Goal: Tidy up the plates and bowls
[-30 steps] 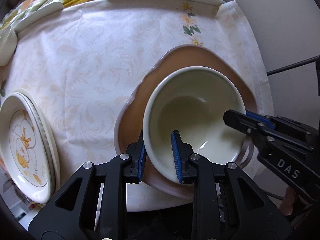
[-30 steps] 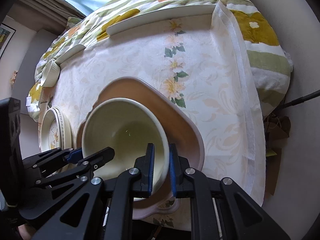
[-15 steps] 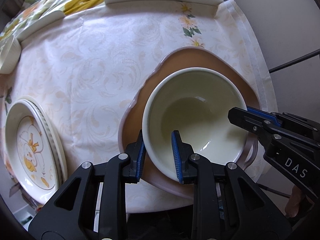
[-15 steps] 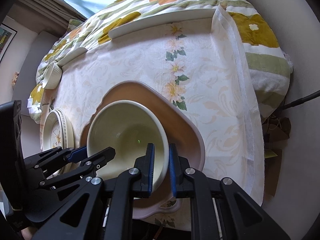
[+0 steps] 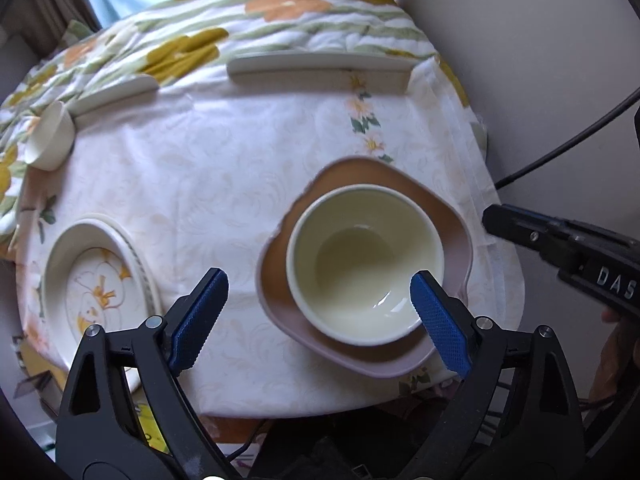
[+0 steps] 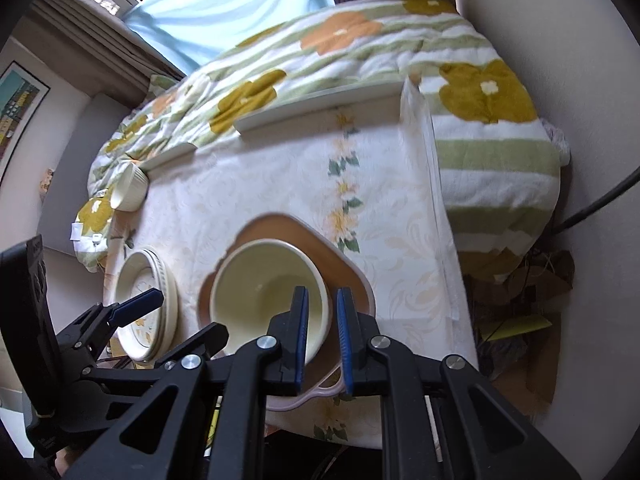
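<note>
Both claws are off the cream bowl (image 5: 364, 264): left gripper (image 5: 320, 312) spread wide, right gripper (image 6: 322, 332) nearly together, clamping nothing. I judge the bowl stacked on the pink plate (image 5: 460, 236) at frame centre; the small bowl (image 5: 48, 140) upper left and flat plates beyond remain.

Two bowls (image 5: 364, 276) (image 5: 50, 136), four plates (image 5: 452, 216) (image 5: 100, 292) (image 5: 320, 70) (image 5: 116, 94).

bare cloth fills the frame's middle and upper left of the surface (image 5: 192, 168); the cream bowl (image 5: 364, 264) on the pink plate (image 5: 460, 248) blocks centre-right, stacked plates (image 5: 96, 280) lower left.
</note>
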Available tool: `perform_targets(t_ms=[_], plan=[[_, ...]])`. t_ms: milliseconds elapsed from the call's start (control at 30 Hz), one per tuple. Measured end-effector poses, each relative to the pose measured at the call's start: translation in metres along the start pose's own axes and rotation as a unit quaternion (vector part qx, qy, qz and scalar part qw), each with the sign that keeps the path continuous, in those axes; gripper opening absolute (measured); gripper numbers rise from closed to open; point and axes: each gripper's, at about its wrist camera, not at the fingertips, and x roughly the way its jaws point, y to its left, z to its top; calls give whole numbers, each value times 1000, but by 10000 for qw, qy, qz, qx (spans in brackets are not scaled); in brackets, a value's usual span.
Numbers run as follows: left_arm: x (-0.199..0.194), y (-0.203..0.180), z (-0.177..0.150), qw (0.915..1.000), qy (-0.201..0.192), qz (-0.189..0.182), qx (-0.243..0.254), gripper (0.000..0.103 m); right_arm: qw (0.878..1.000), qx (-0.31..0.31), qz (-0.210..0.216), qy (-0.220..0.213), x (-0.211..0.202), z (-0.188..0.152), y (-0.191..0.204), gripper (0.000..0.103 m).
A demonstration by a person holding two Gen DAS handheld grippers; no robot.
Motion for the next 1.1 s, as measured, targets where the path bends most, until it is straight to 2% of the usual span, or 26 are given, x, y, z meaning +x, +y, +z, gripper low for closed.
perform_targets(t_ms=[100, 200, 333, 367, 400, 433, 467, 500, 633, 767, 900, 1100], plan=[[-32, 15, -3, 9988, -439, 135, -152, 92, 9993, -237, 156, -254, -19, 8, 11, 13], [-66, 39, -4, 9940, -959, 321, -422, 92, 9965, -602, 342, -471, -32, 18, 32, 13], [-111, 80, -7, 9810, -1634, 679, -798, 92, 9892, -1128, 668, -648, -36, 32, 77, 14], [-119, 89, -6, 9770, -1774, 790, -879, 93, 9872, -1240, 738, -674, -35, 35, 87, 17], [-129, 102, -6, 9716, -1949, 927, -969, 96, 9847, -1370, 821, -703, -34, 39, 99, 35], [-136, 113, -5, 9678, -2052, 1026, -1037, 103, 9820, -1495, 890, -735, -32, 43, 111, 69], [-142, 125, -5, 9642, -2136, 1119, -1103, 103, 9791, -1622, 951, -776, -29, 46, 124, 96], [-145, 138, -4, 9619, -2170, 1184, -1167, 103, 9752, -1772, 1027, -835, -25, 50, 137, 99], [-151, 195, 1, 9545, -2197, 1339, -1508, 103, 9648, -2200, 1140, -885, -4, 65, 187, 99], [-144, 255, 8, 9520, -2110, 1153, -1893, 103, 9611, -2379, 1204, -719, 26, 85, 234, 99], [-125, 314, 24, 9504, -1925, 1139, -2161, 103, 9662, -2253, 1089, -611, 61, 107, 273, 99], [-77, 385, 45, 9515, -1534, 777, -2549, 102, 9753, -1959, 1009, -116, 135, 140, 316, 99]])
